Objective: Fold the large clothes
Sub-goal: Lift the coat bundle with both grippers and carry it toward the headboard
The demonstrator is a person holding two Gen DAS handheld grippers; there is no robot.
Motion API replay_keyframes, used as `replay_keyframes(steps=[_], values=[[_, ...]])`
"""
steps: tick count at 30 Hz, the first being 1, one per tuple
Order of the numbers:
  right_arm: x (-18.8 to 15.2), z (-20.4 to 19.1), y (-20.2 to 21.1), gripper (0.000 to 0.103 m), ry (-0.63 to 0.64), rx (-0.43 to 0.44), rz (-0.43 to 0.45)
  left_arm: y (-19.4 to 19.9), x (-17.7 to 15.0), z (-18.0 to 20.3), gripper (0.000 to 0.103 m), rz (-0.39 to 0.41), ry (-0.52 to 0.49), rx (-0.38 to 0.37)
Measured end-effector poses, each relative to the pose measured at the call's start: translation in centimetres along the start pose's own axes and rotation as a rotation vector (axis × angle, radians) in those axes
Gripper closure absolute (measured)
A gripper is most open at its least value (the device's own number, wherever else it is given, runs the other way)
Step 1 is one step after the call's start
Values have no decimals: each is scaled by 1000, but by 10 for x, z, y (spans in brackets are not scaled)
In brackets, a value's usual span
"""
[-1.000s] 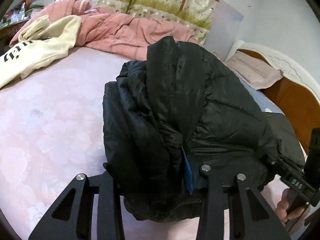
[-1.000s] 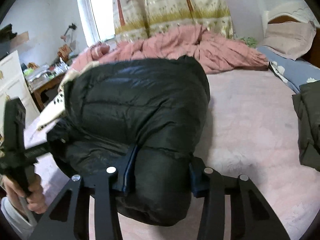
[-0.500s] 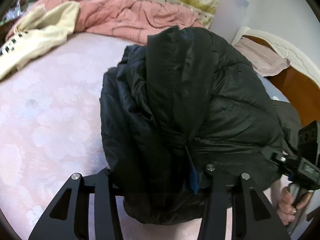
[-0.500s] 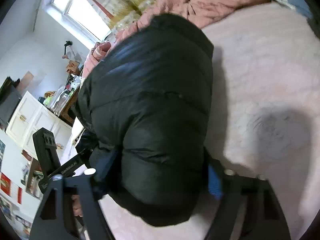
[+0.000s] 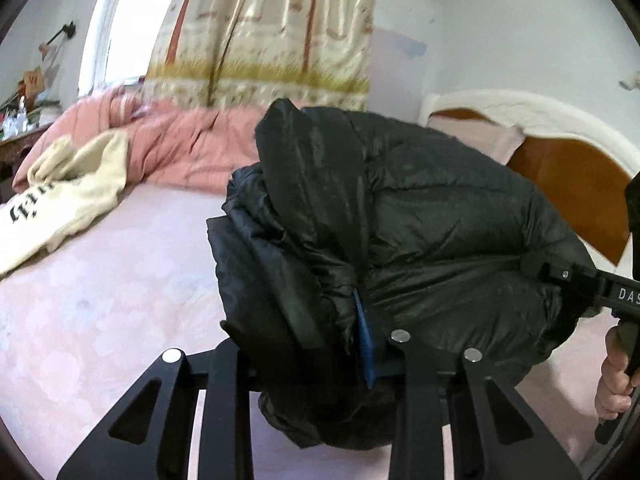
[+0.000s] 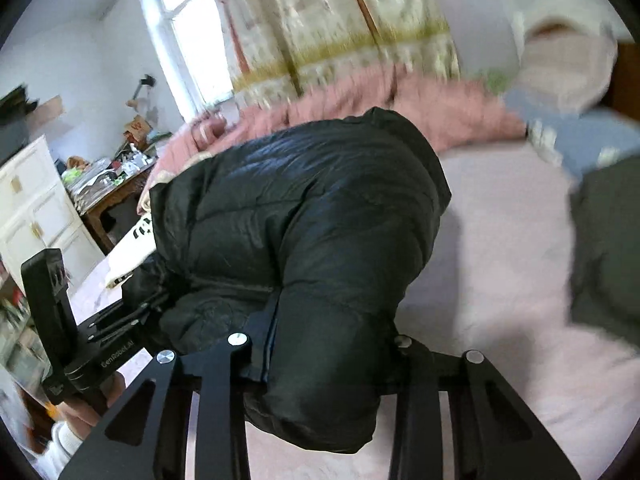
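The black puffer jacket (image 5: 400, 232), bunched and folded, now hangs just above the pink bed (image 5: 100, 300), where a second ago it rested on the sheet. The left gripper (image 5: 312, 356) and right gripper (image 6: 320, 344) each pinch one end of it, jaws closing tighter. The cream sweatshirt (image 5: 68, 200) lies beyond the jacket.

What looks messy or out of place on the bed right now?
The black jacket is a bulging, uneven bundle rather than a flat fold, with loose layers sticking out on its left. A cream sweatshirt lies crumpled and unfolded by the bunched pink quilt. Nothing looks torn or spilled.
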State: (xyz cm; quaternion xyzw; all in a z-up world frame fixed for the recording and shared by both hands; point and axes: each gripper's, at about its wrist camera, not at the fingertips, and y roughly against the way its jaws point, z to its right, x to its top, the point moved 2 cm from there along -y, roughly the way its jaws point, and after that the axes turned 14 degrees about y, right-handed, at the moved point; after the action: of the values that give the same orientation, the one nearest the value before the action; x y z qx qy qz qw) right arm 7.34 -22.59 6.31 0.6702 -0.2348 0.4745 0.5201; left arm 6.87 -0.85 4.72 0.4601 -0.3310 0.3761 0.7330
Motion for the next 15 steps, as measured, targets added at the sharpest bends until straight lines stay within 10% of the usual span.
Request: replay_keyframes(steps=[15], values=[[42, 52, 160, 68, 85, -227, 213, 35, 57, 141, 75, 110, -92, -194]])
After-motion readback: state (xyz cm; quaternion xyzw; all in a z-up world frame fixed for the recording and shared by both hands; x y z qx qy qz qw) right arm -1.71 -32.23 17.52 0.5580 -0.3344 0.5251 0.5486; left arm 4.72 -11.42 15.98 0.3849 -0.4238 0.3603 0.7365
